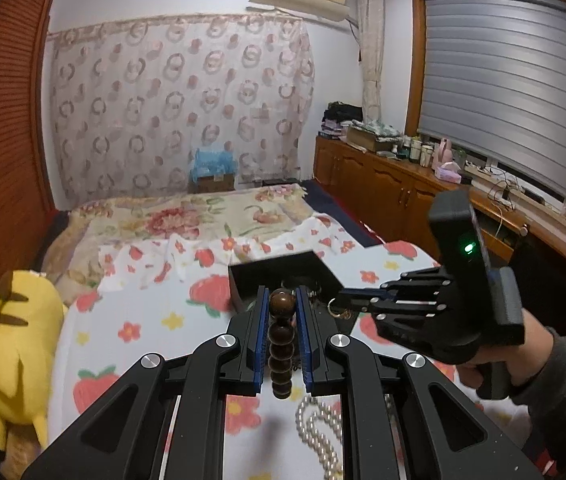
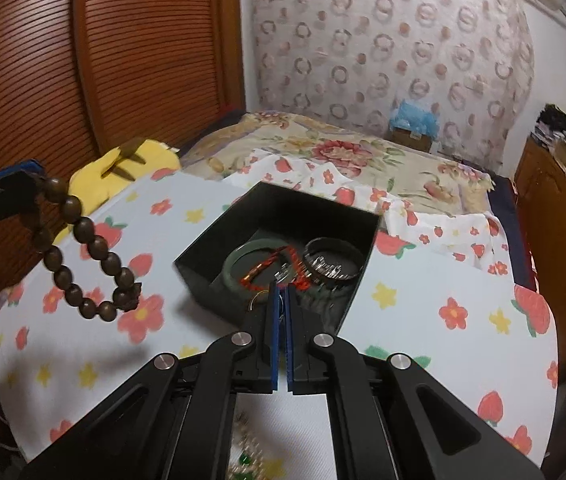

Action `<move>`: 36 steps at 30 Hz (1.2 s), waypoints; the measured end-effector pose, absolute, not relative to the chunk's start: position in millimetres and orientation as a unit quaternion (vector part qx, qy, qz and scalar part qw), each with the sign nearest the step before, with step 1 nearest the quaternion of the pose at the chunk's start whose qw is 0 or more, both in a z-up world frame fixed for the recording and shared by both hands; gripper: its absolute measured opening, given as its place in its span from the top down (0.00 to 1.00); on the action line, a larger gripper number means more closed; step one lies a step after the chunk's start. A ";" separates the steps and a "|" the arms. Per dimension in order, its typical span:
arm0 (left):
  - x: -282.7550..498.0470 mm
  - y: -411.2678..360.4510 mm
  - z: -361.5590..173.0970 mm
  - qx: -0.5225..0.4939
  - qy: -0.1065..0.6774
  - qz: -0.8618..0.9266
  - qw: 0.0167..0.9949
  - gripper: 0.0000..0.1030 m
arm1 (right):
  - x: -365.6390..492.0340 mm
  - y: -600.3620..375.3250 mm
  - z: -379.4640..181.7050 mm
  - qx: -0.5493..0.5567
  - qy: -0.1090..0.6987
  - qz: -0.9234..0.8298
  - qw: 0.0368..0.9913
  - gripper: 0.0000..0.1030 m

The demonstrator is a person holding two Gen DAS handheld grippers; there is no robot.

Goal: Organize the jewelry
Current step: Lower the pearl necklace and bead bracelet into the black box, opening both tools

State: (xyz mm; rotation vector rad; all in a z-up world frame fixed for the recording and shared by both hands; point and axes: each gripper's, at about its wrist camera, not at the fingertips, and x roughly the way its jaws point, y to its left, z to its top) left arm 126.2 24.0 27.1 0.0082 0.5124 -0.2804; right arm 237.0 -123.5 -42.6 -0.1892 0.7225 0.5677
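Observation:
My left gripper [image 1: 282,292] is shut on a brown wooden bead bracelet [image 1: 282,344], which hangs in the air between the blue pads. The right wrist view shows that bracelet [image 2: 83,256] dangling at the far left from the left gripper [image 2: 39,180]. My right gripper [image 2: 282,286] is shut on a small metal ring [image 2: 259,299], just over the near edge of the open black box [image 2: 199,248]. From the left wrist view the ring [image 1: 337,307] hangs at the right gripper's [image 1: 341,300] tips beside the box [image 1: 251,272]. Inside the box lie a green bangle [image 2: 239,258], a red cord bracelet and a dark studded bracelet [image 2: 333,260].
A pearl necklace [image 1: 319,432] lies on the flowered sheet [image 1: 143,312] under the left gripper. A beaded piece with a green stone [image 2: 245,458] lies below the right gripper. A yellow plush toy [image 1: 15,344] sits at the bed's left edge. Wooden cabinets [image 1: 383,184] line the right.

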 end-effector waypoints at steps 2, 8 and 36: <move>133.1 21.0 31.3 0.005 0.252 -0.140 0.958 0.88 | 245.3 -124.4 -44.0 -0.086 0.350 0.268 0.893 0.97; 158.5 10.6 36.7 0.010 0.259 -0.140 0.956 0.88 | 264.3 -130.4 -49.9 -0.065 0.357 0.264 0.893 0.96; 201.4 -13.5 3.6 0.018 0.294 -0.122 0.948 0.64 | 194.2 -177.7 -45.4 -0.064 0.307 0.287 0.905 0.96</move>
